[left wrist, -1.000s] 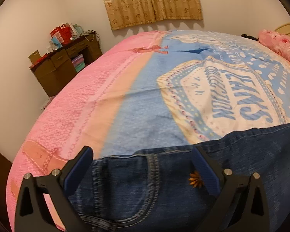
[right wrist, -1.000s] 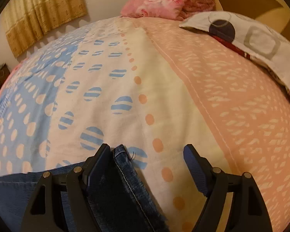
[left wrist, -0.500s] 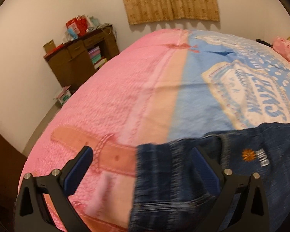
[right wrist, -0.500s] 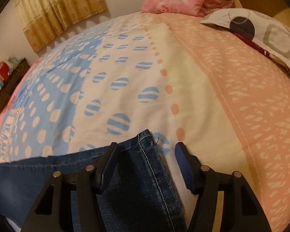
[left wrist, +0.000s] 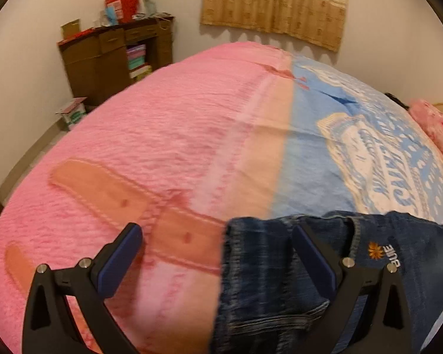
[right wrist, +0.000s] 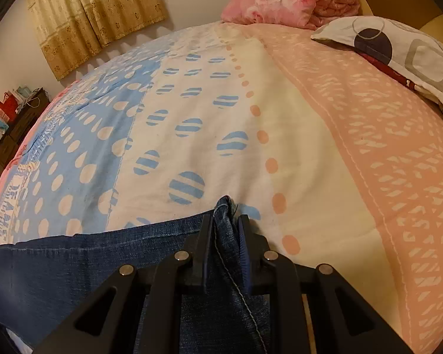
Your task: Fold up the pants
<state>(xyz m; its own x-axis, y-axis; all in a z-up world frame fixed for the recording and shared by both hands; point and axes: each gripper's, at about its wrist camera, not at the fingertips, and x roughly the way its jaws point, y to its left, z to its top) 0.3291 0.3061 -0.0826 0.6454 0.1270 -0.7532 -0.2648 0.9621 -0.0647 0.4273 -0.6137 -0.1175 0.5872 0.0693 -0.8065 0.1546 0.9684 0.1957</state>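
Dark blue jeans (left wrist: 265, 274) lie flat on the bed. In the left wrist view their waistband end, with an orange flower patch, sits between and to the right of the fingers. My left gripper (left wrist: 215, 250) is open, straddling the waistband's left edge just above the cloth. In the right wrist view the jeans (right wrist: 73, 265) stretch away to the left. My right gripper (right wrist: 226, 230) is shut on the hem of the leg, which bunches up between the pads.
The bed cover (left wrist: 177, 147) is pink, blue and cream. A brown cabinet (left wrist: 112, 59) stands by the far wall, left. A pink folded quilt (right wrist: 286, 0) and a patterned pillow (right wrist: 398, 53) lie at the head of the bed.
My left gripper has slid left along the jeans to the waistband's edge, staying open. My right gripper has closed on the leg hem.
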